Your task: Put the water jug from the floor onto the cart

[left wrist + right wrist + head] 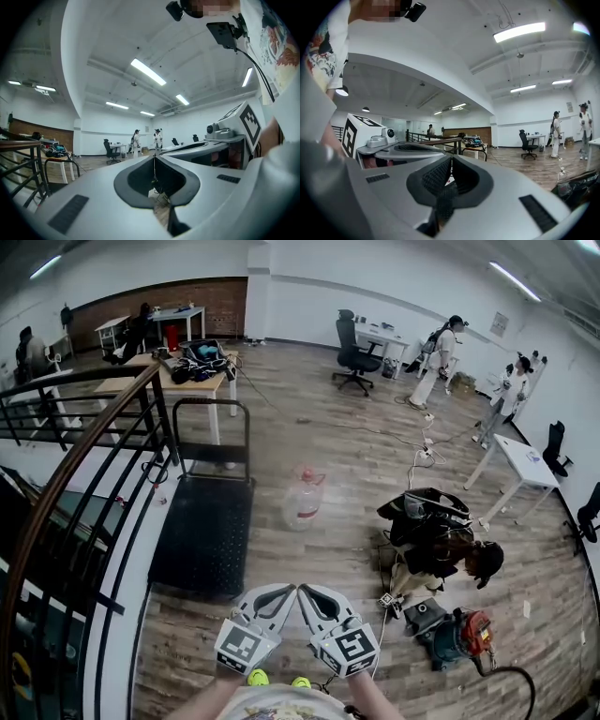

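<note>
The left hand-held gripper point(285, 592) and right hand-held gripper point(308, 592) sat tip to tip in the head view, well apart from the jug point(303, 498) upright on the floor point(361, 474) just beside the cart point(204, 531), and the left gripper view, then the right, showed jaws together, empty.

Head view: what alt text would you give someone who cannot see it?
A water jug stands on the wooden floor, just right of a black cart. At the bottom, the left gripper and right gripper, both shut and empty, point toward them. A person crouches at right.
</note>
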Demonstrator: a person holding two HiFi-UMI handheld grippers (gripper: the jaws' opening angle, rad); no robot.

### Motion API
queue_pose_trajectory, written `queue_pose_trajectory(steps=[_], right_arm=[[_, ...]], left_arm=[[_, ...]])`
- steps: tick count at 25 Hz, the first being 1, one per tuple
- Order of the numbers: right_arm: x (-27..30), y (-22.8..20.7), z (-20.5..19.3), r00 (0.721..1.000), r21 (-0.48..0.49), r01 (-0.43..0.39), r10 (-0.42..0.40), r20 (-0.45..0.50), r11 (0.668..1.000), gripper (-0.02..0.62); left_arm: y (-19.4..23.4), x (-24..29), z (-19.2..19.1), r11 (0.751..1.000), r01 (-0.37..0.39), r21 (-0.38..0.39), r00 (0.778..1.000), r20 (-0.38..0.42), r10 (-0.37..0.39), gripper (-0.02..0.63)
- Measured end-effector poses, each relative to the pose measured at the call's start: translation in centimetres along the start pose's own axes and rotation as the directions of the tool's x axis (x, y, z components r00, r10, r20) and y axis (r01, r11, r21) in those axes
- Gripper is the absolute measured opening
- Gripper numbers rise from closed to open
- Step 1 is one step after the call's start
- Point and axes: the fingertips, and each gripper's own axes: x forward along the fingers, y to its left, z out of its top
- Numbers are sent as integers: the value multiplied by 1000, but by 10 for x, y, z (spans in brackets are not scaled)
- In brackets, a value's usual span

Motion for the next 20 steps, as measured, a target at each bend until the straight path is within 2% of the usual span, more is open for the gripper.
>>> queue_pose_trajectory(steps=[12, 20], right_arm=[[15, 26, -19, 996, 3, 78, -77, -47, 997, 20], [24, 21, -16, 994, 5, 99, -99, -47, 995, 21]], left_arm=[[10, -29, -17, 999, 45, 13, 999, -31, -44, 12], [20, -26, -16, 1000, 23, 13, 999, -22, -23, 12]])
